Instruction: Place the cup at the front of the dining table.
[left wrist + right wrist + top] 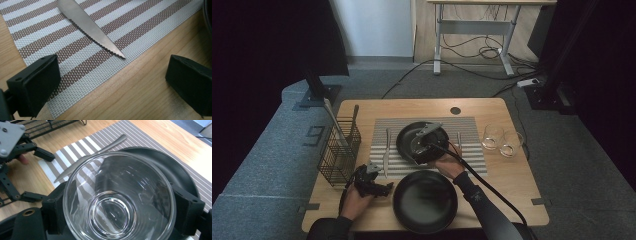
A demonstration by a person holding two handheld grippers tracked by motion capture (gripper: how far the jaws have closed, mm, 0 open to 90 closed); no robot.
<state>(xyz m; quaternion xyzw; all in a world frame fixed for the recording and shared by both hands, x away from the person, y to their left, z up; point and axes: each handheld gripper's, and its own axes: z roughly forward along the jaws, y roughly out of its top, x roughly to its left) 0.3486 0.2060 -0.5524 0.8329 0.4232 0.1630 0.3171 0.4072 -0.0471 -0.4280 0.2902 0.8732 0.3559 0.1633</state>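
Nearest, a black plate lies at the bench edge. Beside it the left gripper has its jaws spread wide and empty just short of the serrated knife on the striped placemat. Beyond, the right gripper clamps a glass bowl above the farther plate; smooth glass could slip. No lettering is readable.

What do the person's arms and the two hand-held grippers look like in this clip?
Both forearms wear dark long sleeves. The left gripper is a black linkage frame topped by a grey three-cornered plate. The right gripper is a black block, also with a grey plate, trailing a thick black cable. Each claw ends in blocky, matte black jaws with small screw holes.
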